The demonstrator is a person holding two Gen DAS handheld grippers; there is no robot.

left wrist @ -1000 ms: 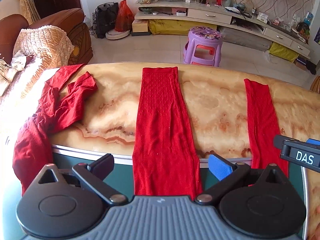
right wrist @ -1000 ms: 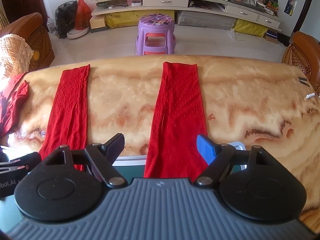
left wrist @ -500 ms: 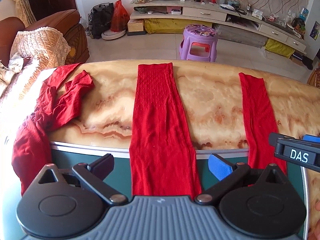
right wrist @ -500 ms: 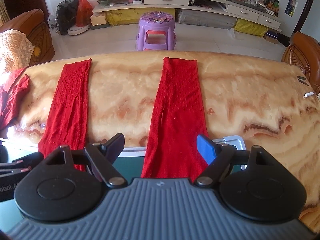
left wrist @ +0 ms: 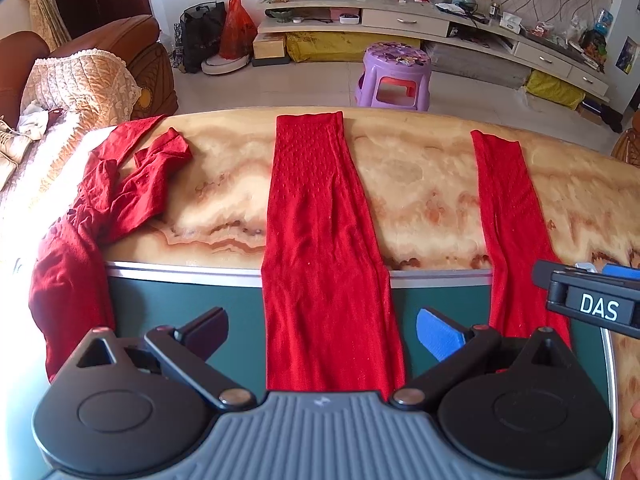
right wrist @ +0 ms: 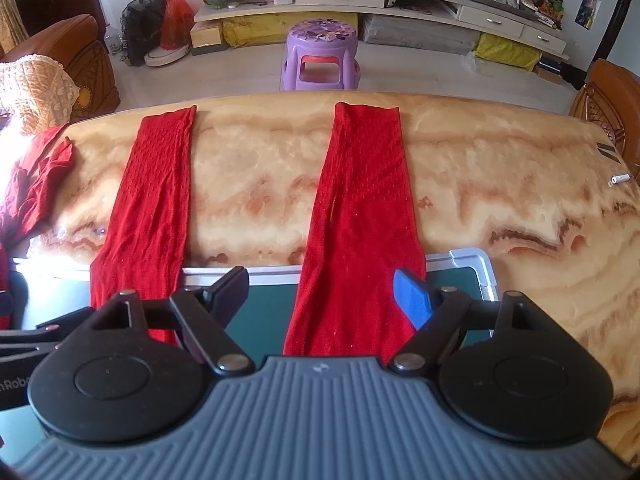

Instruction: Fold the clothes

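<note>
Two long red knit legs lie flat across the marble table (left wrist: 420, 184), their near ends on a green board (left wrist: 180, 300). My left gripper (left wrist: 320, 332) hovers open over the left leg (left wrist: 320, 220), one finger on each side, with no pad touching the cloth. My right gripper (right wrist: 320, 296) stands open the same way over the right leg (right wrist: 360, 208). The right leg (left wrist: 512, 220) and the right gripper (left wrist: 592, 304) also show at the edge of the left wrist view. A crumpled red garment (left wrist: 120, 192) hangs over the table's left end.
A purple stool (right wrist: 320, 56) stands on the floor beyond the table's far edge. A sofa with a quilted cover (left wrist: 80, 80) is at the left, a wooden chair (right wrist: 604, 108) at the right. A small white object (right wrist: 618, 179) lies near the table's right edge.
Both grippers have drawn back a little toward the near side, so more of the green board shows. The jaws stay as wide as before and the cloth has not moved.
</note>
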